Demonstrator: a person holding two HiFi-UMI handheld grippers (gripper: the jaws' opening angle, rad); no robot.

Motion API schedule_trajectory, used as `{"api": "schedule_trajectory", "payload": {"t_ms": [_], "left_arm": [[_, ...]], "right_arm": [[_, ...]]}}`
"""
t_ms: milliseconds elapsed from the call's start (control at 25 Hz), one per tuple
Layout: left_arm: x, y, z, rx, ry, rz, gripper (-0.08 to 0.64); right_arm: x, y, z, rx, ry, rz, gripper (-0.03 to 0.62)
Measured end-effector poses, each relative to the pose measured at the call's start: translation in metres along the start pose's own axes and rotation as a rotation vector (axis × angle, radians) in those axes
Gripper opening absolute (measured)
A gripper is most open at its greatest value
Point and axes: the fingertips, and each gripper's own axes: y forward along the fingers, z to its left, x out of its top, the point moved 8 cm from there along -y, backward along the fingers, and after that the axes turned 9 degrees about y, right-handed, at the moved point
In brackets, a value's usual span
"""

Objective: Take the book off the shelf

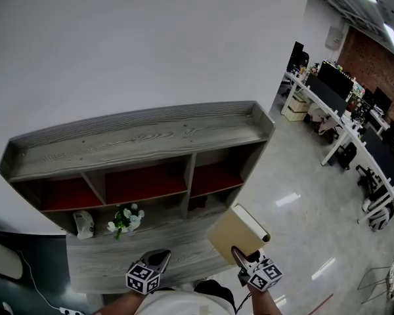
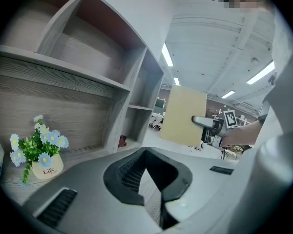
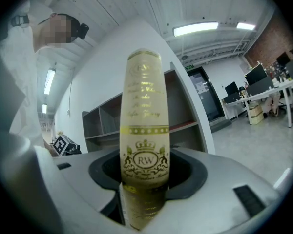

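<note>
Book: the cream-covered book [image 1: 236, 233] is clear of the shelf [image 1: 138, 133]; it hangs tilted in the air off the shelf's right front corner, over the floor, touching no board
Right hand-held gripper: the right hand-held gripper [image 1: 241, 256] is clamped on the book's lower end; its jaws stand partway apart only because the book's thickness fills them; the gilt-lettered spine faces along the jaws, so the pads press on the two covers, which I judge keeps the pages from fanning open
Left hand-held gripper: the left hand-held gripper [image 1: 160, 258] hangs low over the shelf's broad lower ledge; its jaws are all but together with nothing between them; it looks idle to me, kept aside because one grip is enough for a book this slim
Bystanders: a small pot of flowers [image 1: 125, 220] and a white object [image 1: 83, 224] stand at the left of the ledge, well apart from the book
Progress: removal looks essentially done; only a place to set the book down is left to settle
Risk: held by one end, the book could pivot in the pads
</note>
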Motion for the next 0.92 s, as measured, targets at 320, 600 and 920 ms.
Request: {"api": "schedule_trajectory", "payload": {"t_ms": [320, 600, 920], "left_arm": [[0.006, 0.006, -0.002, -0.015, 0.005, -0.005, 0.008], [0.012, 0.008, 0.004, -0.007, 0.02, -0.019, 0.008], [0.015, 0.008, 0.01, 0.01, 0.023, -0.028, 0.008]], "right_arm": [[-0.011, -0.006, -0.001, -0.011, 0.021, 0.006, 0.212], [-0.012, -0.003, -0.002, -0.006, 0.014, -0.002, 0.212], [-0.016, 0.006, 0.0, 0.011, 0.024, 0.002, 0.212]]}}
